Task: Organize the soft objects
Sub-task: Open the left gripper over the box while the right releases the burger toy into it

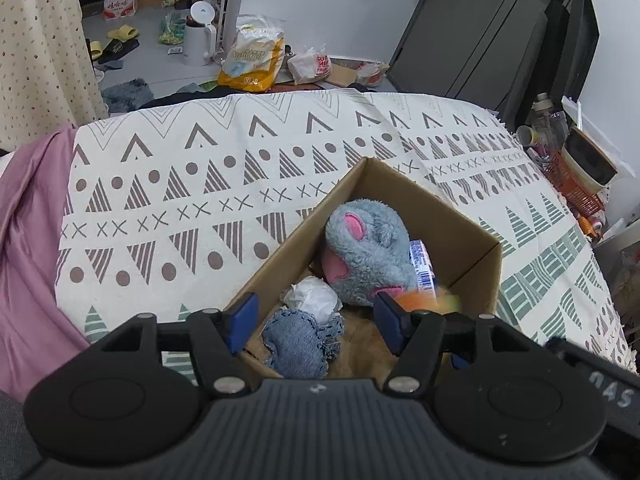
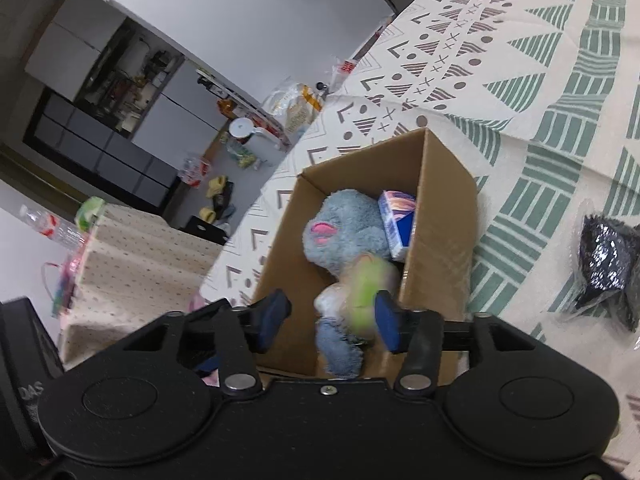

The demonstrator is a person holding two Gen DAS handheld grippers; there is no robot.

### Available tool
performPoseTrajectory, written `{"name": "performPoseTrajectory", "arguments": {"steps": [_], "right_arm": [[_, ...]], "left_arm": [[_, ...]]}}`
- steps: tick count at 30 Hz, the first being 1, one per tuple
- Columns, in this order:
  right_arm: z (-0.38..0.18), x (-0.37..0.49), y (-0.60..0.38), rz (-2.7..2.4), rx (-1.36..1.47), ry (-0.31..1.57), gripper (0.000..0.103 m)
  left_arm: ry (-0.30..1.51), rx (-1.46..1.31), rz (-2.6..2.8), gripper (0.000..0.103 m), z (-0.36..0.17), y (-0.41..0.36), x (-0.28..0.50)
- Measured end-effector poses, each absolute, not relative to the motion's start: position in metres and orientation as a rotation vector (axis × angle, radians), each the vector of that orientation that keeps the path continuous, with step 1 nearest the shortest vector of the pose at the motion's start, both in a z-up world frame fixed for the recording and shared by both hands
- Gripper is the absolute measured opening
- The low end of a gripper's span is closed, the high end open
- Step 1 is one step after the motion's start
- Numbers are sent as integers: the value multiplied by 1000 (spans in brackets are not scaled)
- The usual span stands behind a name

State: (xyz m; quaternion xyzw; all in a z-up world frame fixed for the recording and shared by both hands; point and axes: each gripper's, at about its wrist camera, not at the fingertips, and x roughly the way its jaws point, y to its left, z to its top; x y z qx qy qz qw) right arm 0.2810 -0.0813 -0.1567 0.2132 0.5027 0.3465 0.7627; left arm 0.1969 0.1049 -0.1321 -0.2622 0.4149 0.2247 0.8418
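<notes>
soft objects lie gathered in an open cardboard box standing on a bed covered by a patterned cloth printed with triangles, dots and crosses. inside the box: a grey plush toy with pink patches, a crumpled white wad just beside it, a blue denim piece at the near end touching the wad, and a small blue-and-white packet wedged between the plush toy and the far wall. left gripper hovers over the near end of the box with its blue pads spread apart, nothing between them. right gripper likewise stands released above the box; a blurred yellow-green object appears between its pads and the plush toy, whether touching either pad cannot be told. in the left wrist view an orange-and-green blur shows beside the right pad. a dark glittery bag lies on the cloth, well apart from the box
</notes>
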Motion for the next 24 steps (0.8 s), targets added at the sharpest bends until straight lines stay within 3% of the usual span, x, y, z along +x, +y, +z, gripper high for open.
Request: {"name": "performPoseTrajectory", "arguments": {"steps": [3, 5, 7, 24], "right_arm": [[-148, 278, -86, 763, 471, 1071, 64], [-140, 276, -92, 750, 461, 1046, 80], [-134, 274, -98, 720, 452, 1023, 88], [-119, 289, -164, 507, 403, 1016, 98]], "left_arm": [[867, -547, 475, 63, -127, 103, 195], [856, -544, 476, 63, -123, 100, 193], [847, -543, 469, 63, -119, 97, 192], [829, -451, 399, 63, -92, 47, 196]]}}
